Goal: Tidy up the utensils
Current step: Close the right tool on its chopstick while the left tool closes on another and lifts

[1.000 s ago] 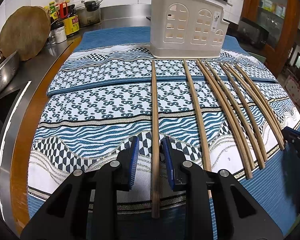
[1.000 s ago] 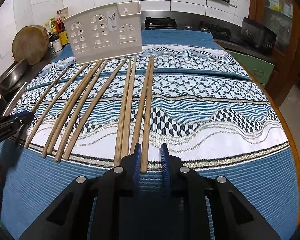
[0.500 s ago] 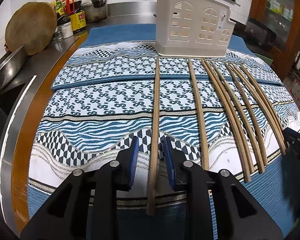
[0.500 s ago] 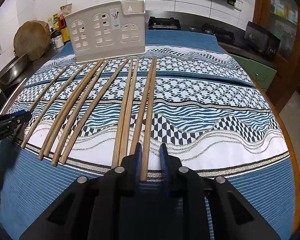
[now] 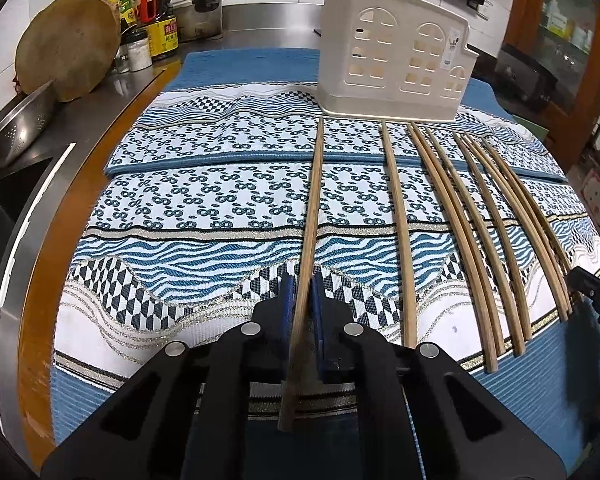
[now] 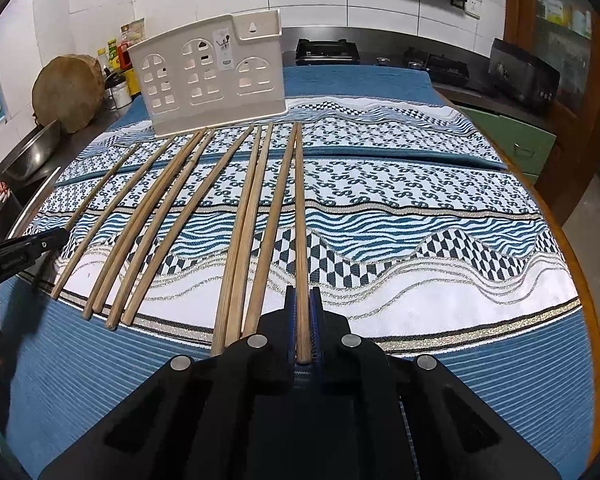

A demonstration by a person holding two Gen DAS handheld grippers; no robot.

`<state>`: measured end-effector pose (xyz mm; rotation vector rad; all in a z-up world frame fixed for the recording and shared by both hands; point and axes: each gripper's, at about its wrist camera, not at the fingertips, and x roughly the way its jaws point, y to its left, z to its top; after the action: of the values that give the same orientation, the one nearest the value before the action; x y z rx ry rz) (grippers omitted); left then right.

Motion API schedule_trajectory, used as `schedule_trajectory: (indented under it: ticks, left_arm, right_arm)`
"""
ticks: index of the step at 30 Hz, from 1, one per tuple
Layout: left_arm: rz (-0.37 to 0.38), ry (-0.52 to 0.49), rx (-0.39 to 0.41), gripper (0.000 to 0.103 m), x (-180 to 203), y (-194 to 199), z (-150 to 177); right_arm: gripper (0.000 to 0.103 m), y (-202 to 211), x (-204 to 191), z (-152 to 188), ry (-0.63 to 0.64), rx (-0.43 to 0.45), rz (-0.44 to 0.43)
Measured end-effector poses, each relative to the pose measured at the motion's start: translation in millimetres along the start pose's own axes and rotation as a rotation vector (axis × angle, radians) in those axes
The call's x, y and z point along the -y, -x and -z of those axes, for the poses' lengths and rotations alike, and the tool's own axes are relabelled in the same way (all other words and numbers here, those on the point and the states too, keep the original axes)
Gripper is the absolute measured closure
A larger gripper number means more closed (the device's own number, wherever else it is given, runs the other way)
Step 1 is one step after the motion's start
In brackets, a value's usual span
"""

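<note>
On the patterned cloth [image 5: 204, 216], both my tongs [image 5: 300, 292] [image 6: 302, 304] pinched single chopsticks [image 5: 312, 208] [image 6: 300, 216] near their ends, so either could pivot and slip when lifted.

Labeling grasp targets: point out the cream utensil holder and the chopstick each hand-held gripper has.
cream utensil holder [image 5: 392, 60], left wrist view, front wall.
left chopstick [image 5: 312, 216], left wrist view, mid-shaft.
right chopstick [image 6: 300, 216], right wrist view, mid-shaft.

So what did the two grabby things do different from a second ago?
Both closed their jaws. The left gripper has just pinched the leftmost chopstick, which sat loose between its open jaws before. The right gripper has just pinched the rightmost chopstick the same way. Neither chopstick looks lifted off the patterned cloth yet. The other chopsticks and the cream utensil holder stayed put.
</note>
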<state>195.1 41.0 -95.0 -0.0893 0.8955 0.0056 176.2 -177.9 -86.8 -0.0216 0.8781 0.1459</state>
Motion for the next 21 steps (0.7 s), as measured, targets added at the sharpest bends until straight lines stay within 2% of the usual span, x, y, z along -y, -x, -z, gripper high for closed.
schedule_trajectory:
  ticks: [7,15,21]
  left_arm:
    - [-0.005,-0.017,0.019,0.093,2.0,0.5,2.6]
    - [0.035,0.002,0.02,0.094,-3.8,0.6,2.0]
    - [0.049,0.03,0.037,0.097,-6.8,8.4,2.1]
  right_arm:
    - [0.096,-4.5,3.5,-1.3,-0.017,-0.015,-0.018]
    - [0.096,-6.8,-4.3,-2.7,0.02,-0.02,0.019]
    - [0.096,11.4,-5.1,-2.3,0.027,0.03,0.018]
